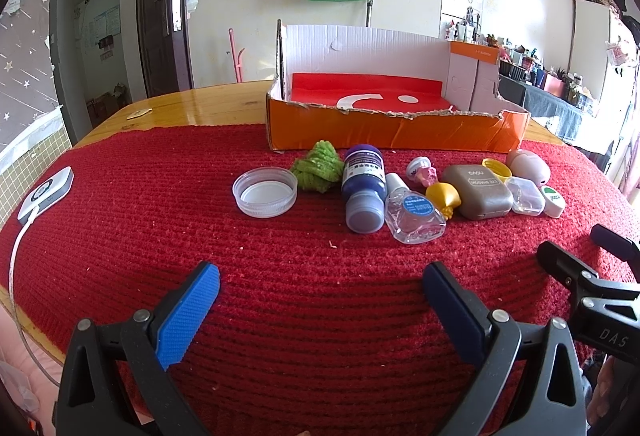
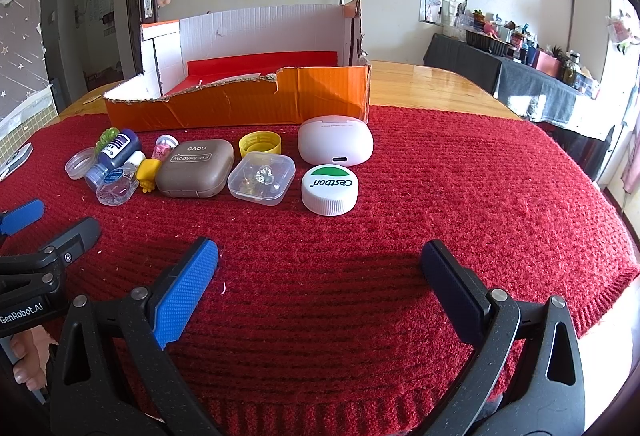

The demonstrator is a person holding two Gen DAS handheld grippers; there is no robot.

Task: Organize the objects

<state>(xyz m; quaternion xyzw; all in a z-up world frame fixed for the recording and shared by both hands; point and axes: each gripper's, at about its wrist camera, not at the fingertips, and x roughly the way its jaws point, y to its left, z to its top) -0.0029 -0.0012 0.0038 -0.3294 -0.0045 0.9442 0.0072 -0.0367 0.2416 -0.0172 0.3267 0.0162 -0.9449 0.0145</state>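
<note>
An orange cardboard box [image 1: 396,133] [image 2: 240,107] with a red floor stands at the back of the red knitted mat. In front of it lies a row of small items: clear lid [image 1: 265,191], green yarn ball [image 1: 318,169], blue bottle [image 1: 363,191], clear dropper bottle [image 1: 414,213], yellow toy [image 1: 443,197], brown eye-shadow case [image 2: 195,168], clear plastic box [image 2: 261,177], white Cestbon cap [image 2: 329,189], pink pod case [image 2: 335,140], yellow cap [image 2: 260,143]. My left gripper [image 1: 320,278] and right gripper [image 2: 318,256] are open and empty, above the mat in front of the row.
A white device with a cable [image 1: 46,193] lies on the mat's left edge. The wooden table [image 2: 432,83] extends behind and right of the box. A door stands at the back left, bags hang on the wall, and a cluttered side table [image 2: 532,75] stands far right.
</note>
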